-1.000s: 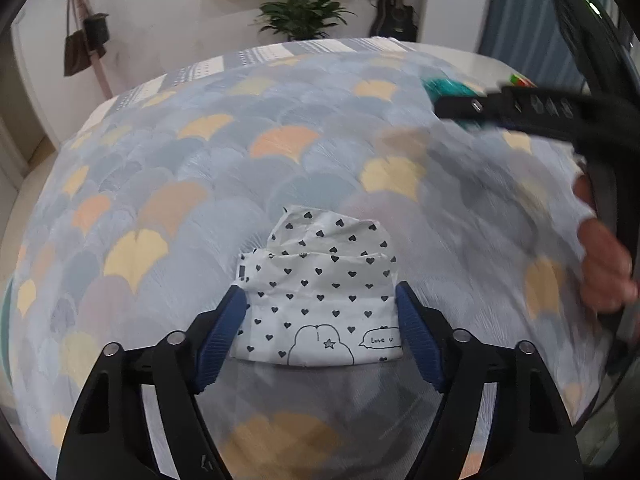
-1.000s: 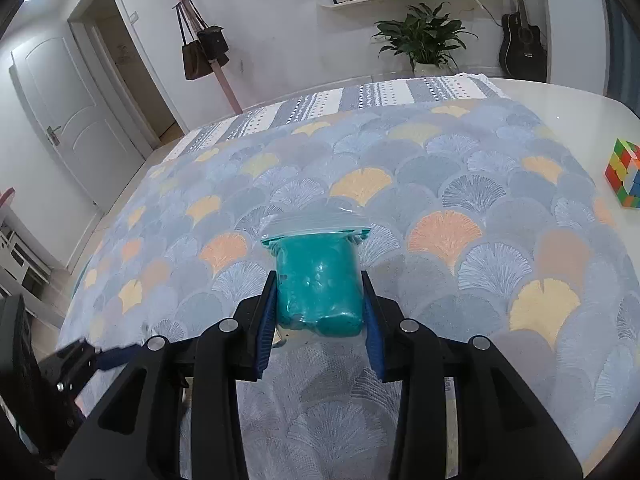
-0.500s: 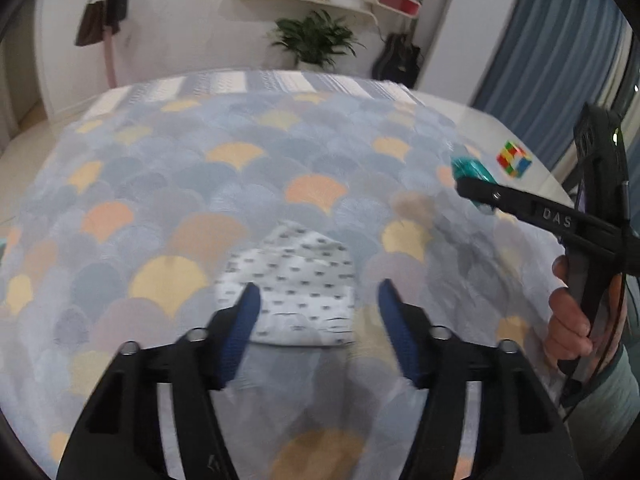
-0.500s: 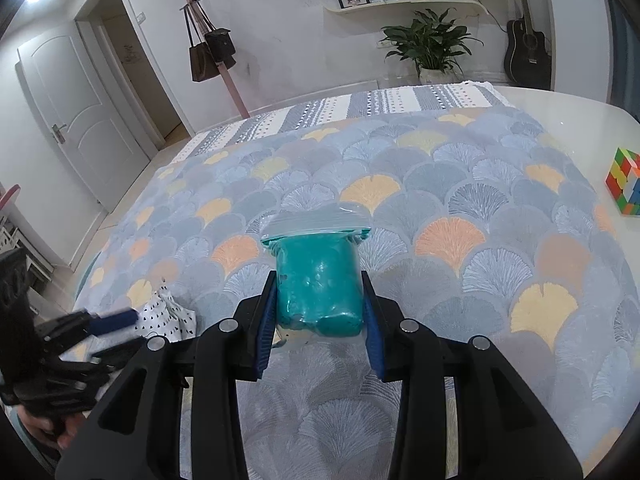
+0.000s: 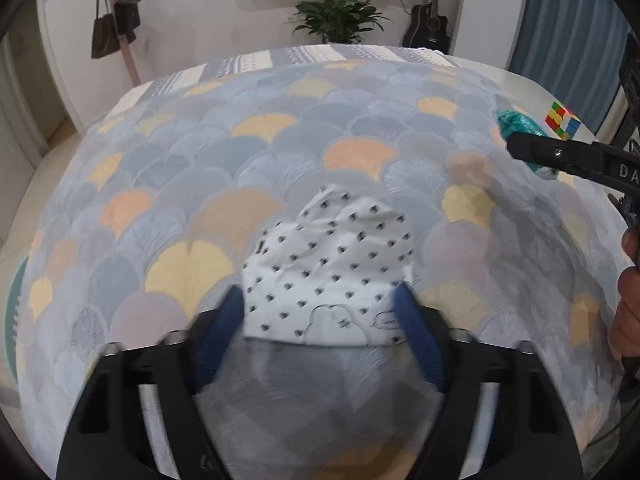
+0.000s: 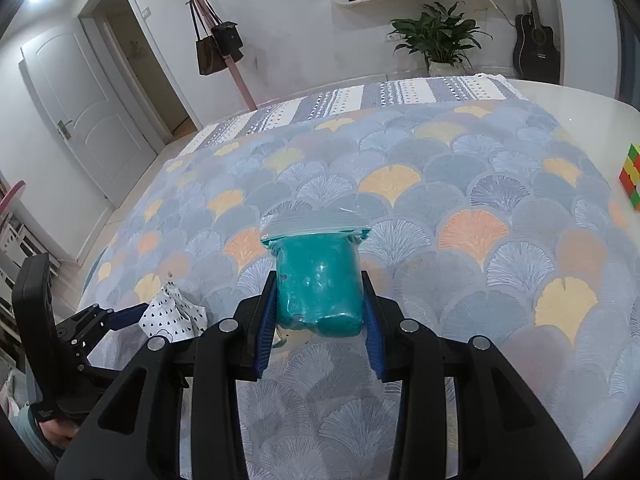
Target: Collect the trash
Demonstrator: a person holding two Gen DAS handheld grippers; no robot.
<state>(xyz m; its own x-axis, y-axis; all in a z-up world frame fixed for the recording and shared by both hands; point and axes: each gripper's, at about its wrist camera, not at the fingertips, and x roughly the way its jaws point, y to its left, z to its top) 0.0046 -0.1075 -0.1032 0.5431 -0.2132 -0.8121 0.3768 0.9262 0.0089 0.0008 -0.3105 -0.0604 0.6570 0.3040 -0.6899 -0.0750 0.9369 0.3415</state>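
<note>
Left wrist view: the left tool [image 5: 320,320] has returned to straddle the heart-print cloth [image 5: 332,272], apparently gripping it; the right tool [image 6: 319,308] still clamps the teal bag [image 6: 318,280], so both pieces seem collected.

Fan-patterned bedspread [image 6: 460,184], Rubik's cube [image 6: 630,178], potted plant [image 6: 440,40], guitar [image 6: 536,46], hanging bags [image 6: 218,46], white door [image 6: 80,108]

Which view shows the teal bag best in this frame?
The right wrist view: the teal bag sits centred and sharp between the right gripper fingers, clear zip strip visible. The left wrist view catches only a teal sliver at the right edge, partly behind that gripper.
</note>
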